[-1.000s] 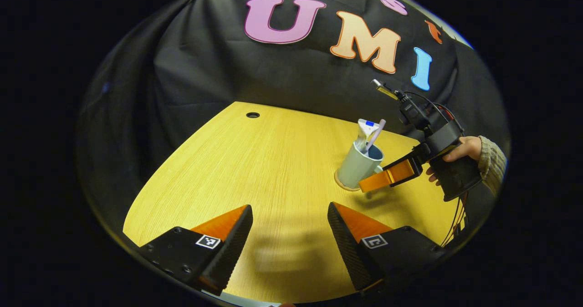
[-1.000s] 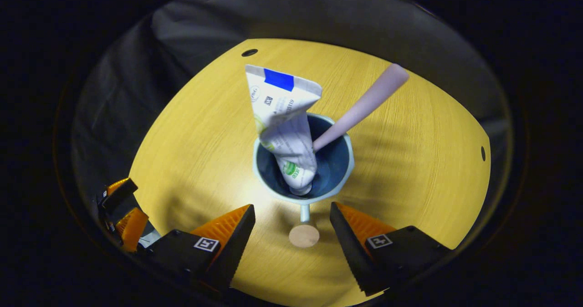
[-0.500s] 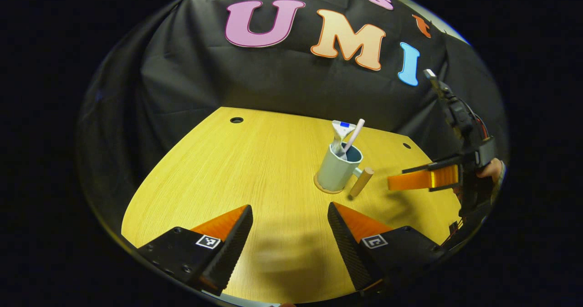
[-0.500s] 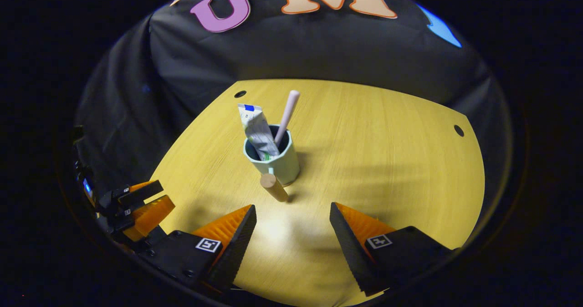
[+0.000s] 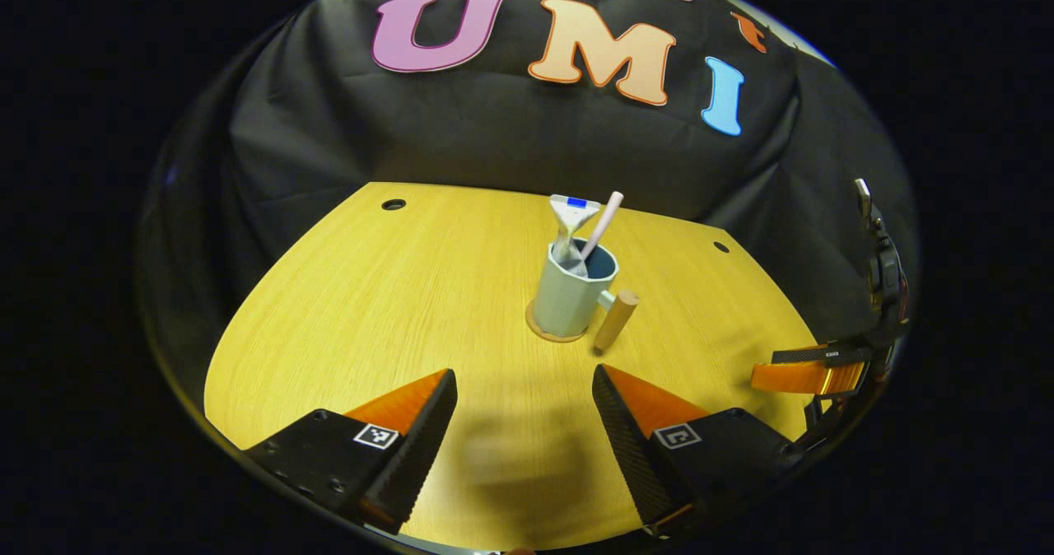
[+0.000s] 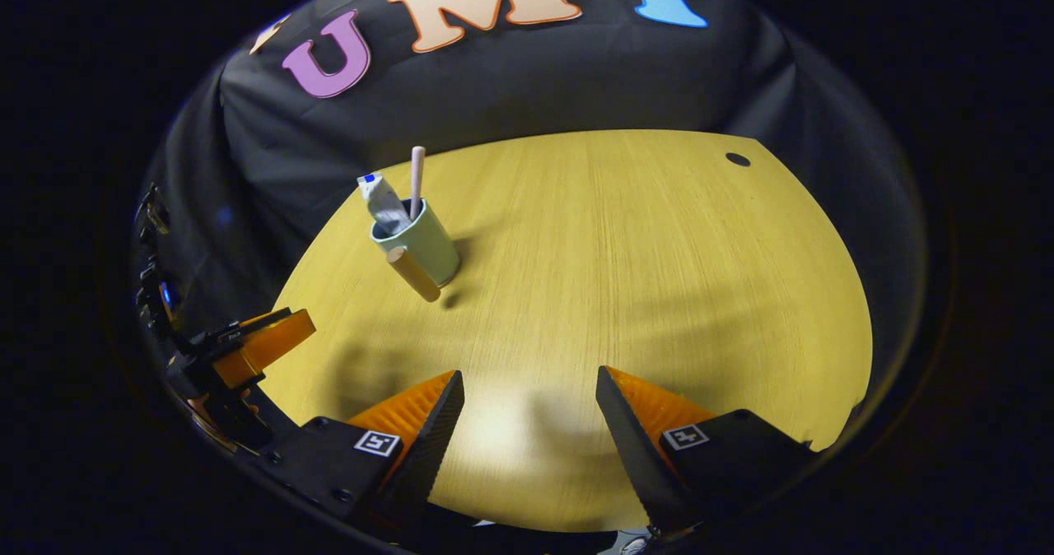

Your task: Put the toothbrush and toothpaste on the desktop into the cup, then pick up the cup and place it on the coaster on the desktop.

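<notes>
**Cup on the coaster, both tools empty**

The cup [image 5: 568, 298] stands upright on the coaster [image 5: 550, 333] near the middle of the desktop [image 5: 370, 308], its wooden peg handle [image 5: 616, 319] sticking out to the side. The toothpaste [image 5: 570, 227] and the toothbrush [image 5: 603, 224] both lean inside it, their upper ends well above the rim. In the right gripper view the cup [image 6: 422, 244] sits far off to the left, tube and brush upright in it.

The left gripper [image 5: 524, 431] hangs low over the near edge of the desk, fingers spread wide with nothing between them. The right gripper [image 6: 527, 436] is likewise wide open and holds nothing; from the left gripper view it sits well out at the right edge of the table [image 5: 811, 374].

By the look of it the task is done. The remaining risk is small: the tall, top-heavy contents could tip the cup if a passing finger clips the protruding handle or the brush, and the coaster rim shows mostly on one side, so the cup may sit slightly off-centre.
</notes>
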The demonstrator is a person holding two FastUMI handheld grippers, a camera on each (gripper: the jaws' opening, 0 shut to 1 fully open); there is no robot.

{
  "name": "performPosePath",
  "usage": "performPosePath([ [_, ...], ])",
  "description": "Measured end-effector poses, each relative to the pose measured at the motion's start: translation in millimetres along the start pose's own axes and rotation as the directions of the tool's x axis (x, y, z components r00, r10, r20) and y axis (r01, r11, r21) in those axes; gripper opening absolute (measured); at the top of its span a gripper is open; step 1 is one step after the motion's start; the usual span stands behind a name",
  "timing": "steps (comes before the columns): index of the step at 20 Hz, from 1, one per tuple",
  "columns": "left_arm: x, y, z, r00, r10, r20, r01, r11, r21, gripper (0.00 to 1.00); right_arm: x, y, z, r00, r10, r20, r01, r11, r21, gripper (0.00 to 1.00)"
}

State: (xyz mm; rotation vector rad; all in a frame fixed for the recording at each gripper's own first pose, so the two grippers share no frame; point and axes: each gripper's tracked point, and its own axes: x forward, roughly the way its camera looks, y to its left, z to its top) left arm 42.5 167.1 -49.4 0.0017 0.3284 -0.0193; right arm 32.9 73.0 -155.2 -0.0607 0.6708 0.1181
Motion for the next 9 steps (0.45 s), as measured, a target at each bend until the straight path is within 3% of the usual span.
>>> performPosePath([
  [8,3,-13,-8,0.999,-0.025,-0.046,0.025,1.000,-0.007,0.96,-8,-29,14,0.997,-0.051,0.056,0.047,0.997,0.068,0.99],
  [9,4,-12,-9,0.998,-0.023,-0.051,0.023,1.000,-0.008,0.96,-9,-31,16,0.996,-0.057,0.066,0.052,0.996,0.070,0.95],
])
